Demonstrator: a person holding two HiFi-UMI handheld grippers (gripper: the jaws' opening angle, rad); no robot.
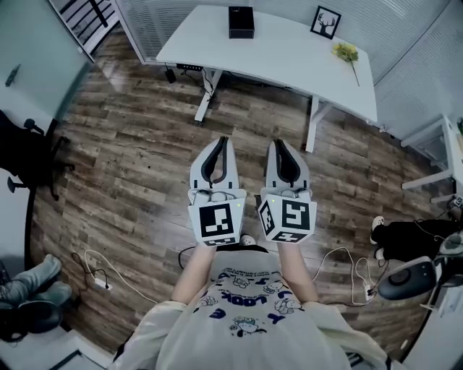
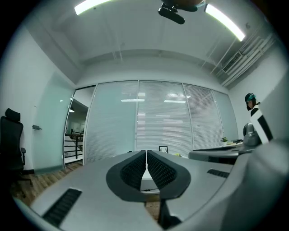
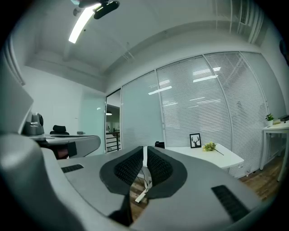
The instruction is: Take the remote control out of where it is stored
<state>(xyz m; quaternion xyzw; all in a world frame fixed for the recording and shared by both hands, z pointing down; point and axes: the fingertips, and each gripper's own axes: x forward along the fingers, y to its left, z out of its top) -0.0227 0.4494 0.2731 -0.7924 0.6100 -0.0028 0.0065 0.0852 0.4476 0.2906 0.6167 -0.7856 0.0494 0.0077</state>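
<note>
the remote control shows in no view, so where it lies cannot be told. a black box [image 1: 241, 22] stands at the far edge of the white table [image 1: 282, 65], well apart from both claws. to its right on the same table a framed picture [image 1: 325, 22] stands upright near a sprig of yellow flowers [image 1: 347, 52]. nearer, above the wood floor [image 1: 130, 181], the left gripper [image 1: 222, 140] and the right gripper [image 1: 278, 143] are held level, side by side, both pointing toward the table. each is clenched on nothing: the ribbed pads [image 2: 135, 170] meet at their tips, with only a narrow gap behind them. on the floor at near left lies a white cable [image 1: 98, 267], and a black chair [image 1: 29, 152] stands at the far left.
</note>
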